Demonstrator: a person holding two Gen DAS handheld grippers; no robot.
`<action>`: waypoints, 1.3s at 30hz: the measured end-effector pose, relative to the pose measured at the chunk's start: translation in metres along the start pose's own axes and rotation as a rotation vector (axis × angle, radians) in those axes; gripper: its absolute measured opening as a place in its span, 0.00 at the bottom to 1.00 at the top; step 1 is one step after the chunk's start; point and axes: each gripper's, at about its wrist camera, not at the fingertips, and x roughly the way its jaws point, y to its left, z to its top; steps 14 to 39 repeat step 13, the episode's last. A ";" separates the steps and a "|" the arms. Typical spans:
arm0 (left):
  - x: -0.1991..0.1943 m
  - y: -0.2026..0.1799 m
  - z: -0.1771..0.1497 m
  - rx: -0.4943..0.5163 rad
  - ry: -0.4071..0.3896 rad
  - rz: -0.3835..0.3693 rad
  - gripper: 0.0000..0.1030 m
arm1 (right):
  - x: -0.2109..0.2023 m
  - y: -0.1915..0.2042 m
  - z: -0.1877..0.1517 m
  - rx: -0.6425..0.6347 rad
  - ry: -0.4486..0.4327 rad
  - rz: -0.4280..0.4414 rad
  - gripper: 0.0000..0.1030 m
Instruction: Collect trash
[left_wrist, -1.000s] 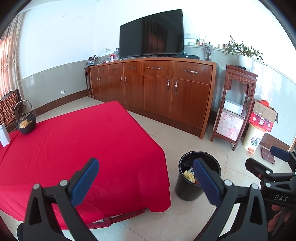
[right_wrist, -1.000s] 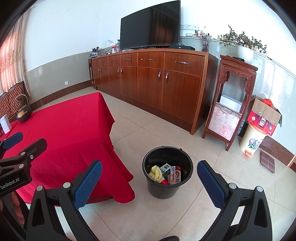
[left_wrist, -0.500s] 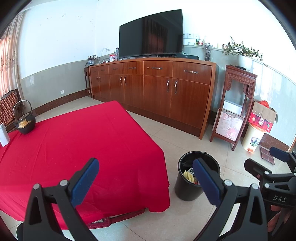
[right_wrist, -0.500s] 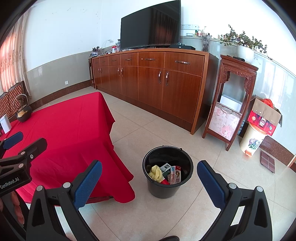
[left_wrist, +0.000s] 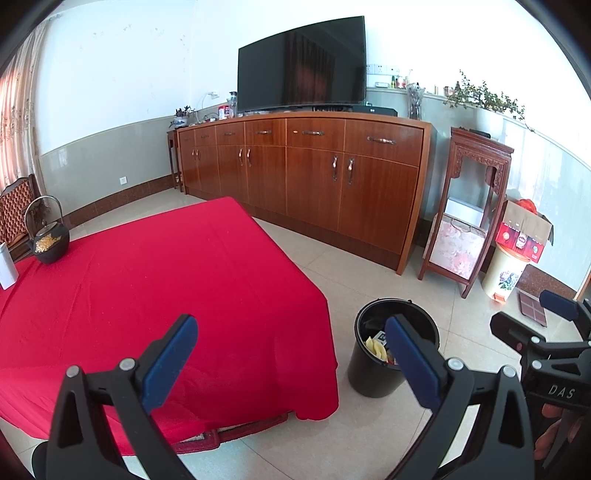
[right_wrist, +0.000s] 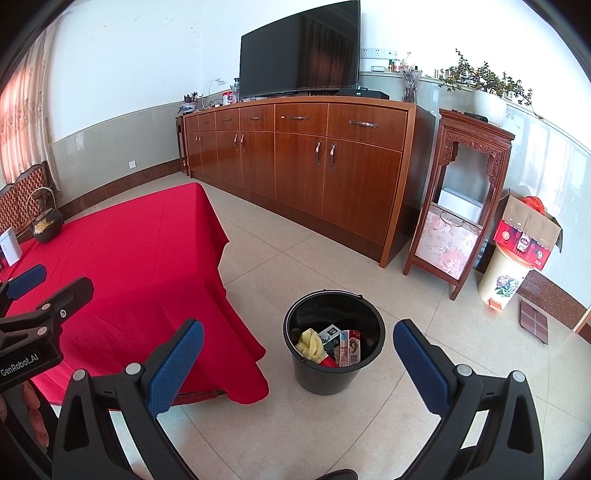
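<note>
with both sets of jaws spread and empty, the black bucket (right_wrist: 334, 341) of trash sits at twelve o'clock of the right gripper (right_wrist: 298, 358), nearer than the left gripper (left_wrist: 288, 354).

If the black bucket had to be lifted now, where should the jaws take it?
Grip the black bucket by its upright rim wall, coming straight down from above on the side away from the trash. Its thin bail handle lies folded against the rim.
</note>
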 end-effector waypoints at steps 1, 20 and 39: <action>0.000 0.000 0.000 -0.001 -0.001 0.002 0.99 | 0.000 0.000 0.000 0.000 -0.001 -0.001 1.00; 0.008 0.006 -0.006 -0.013 0.018 -0.025 0.99 | -0.001 0.000 -0.001 0.002 0.008 -0.009 1.00; 0.008 0.006 -0.006 -0.013 0.018 -0.025 0.99 | -0.001 0.000 -0.001 0.002 0.008 -0.009 1.00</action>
